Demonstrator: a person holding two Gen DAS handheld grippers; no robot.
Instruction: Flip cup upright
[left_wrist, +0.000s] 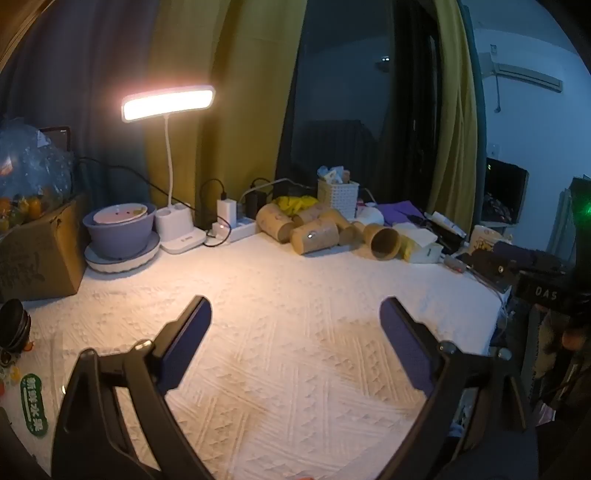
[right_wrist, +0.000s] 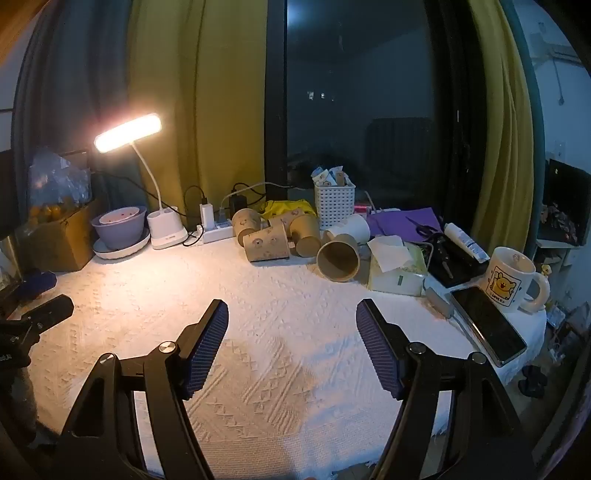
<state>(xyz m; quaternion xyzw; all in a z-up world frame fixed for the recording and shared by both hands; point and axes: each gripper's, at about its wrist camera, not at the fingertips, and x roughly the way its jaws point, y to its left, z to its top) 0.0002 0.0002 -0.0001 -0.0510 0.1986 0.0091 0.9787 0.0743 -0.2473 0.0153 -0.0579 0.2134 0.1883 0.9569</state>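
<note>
Several brown paper cups (left_wrist: 314, 236) lie on their sides in a heap at the back of the white cloth-covered table (left_wrist: 280, 354); they also show in the right wrist view (right_wrist: 267, 242). One cup (right_wrist: 338, 256) lies with its open mouth facing me; it shows in the left wrist view too (left_wrist: 384, 242). My left gripper (left_wrist: 295, 306) is open and empty, well short of the cups. My right gripper (right_wrist: 291, 310) is open and empty, also short of them. The left gripper's finger (right_wrist: 48, 308) shows at the left edge of the right wrist view.
A lit desk lamp (right_wrist: 127, 136), a purple bowl on a plate (right_wrist: 120, 225) and a cardboard box (right_wrist: 59, 240) stand at the back left. A white basket (right_wrist: 334, 203), tissue pack (right_wrist: 395, 273), phone (right_wrist: 487, 325) and cartoon mug (right_wrist: 511, 278) crowd the right side.
</note>
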